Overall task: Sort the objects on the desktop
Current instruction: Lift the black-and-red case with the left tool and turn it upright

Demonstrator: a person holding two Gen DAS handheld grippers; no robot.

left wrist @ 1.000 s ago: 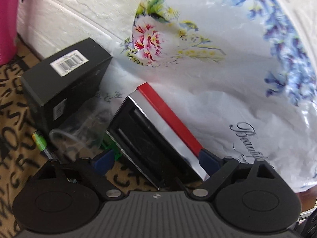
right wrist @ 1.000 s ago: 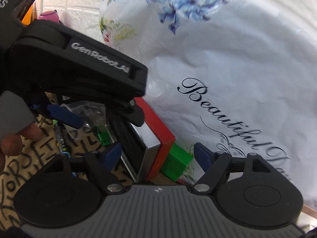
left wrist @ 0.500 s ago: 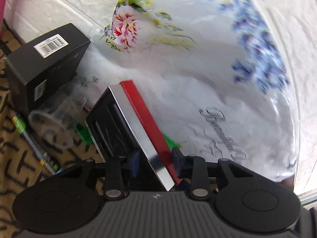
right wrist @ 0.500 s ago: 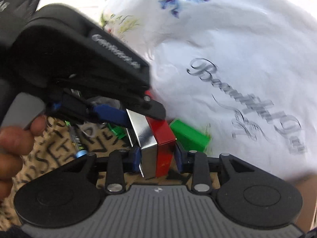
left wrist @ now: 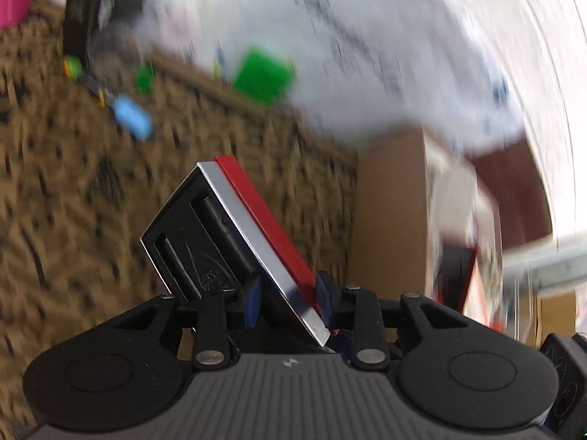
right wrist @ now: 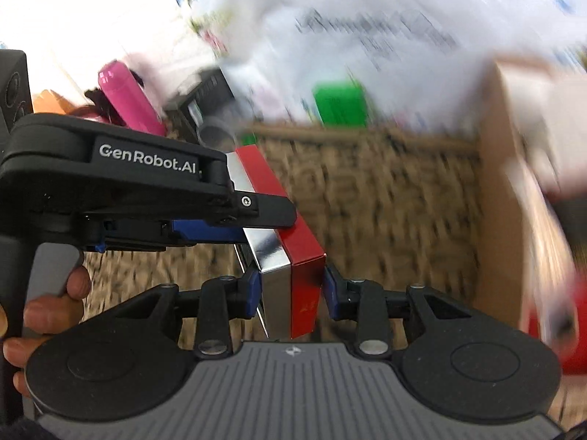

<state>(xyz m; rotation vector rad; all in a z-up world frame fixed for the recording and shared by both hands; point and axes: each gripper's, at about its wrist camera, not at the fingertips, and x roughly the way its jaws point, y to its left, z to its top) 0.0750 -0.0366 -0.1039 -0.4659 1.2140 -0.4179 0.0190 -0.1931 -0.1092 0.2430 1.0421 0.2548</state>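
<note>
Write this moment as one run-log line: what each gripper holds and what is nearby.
left gripper: shut on box | right gripper: shut on same box | box: red and silver, held above mat | views: blurred

I am reading "GenRobot.AI" in white letters on the black side plate of my left gripper (right wrist: 256, 234), seen from the right wrist view. The white plastic bag (right wrist: 385, 29) with blue flowers is showing a line of dark script, but blur is smearing it past reading in both views. The black box (left wrist: 91, 11) at the back is carrying a pale label I am not making out. An embossed mark on the black tray of the red-and-silver box (left wrist: 234, 242) is staying illegible too.
</note>
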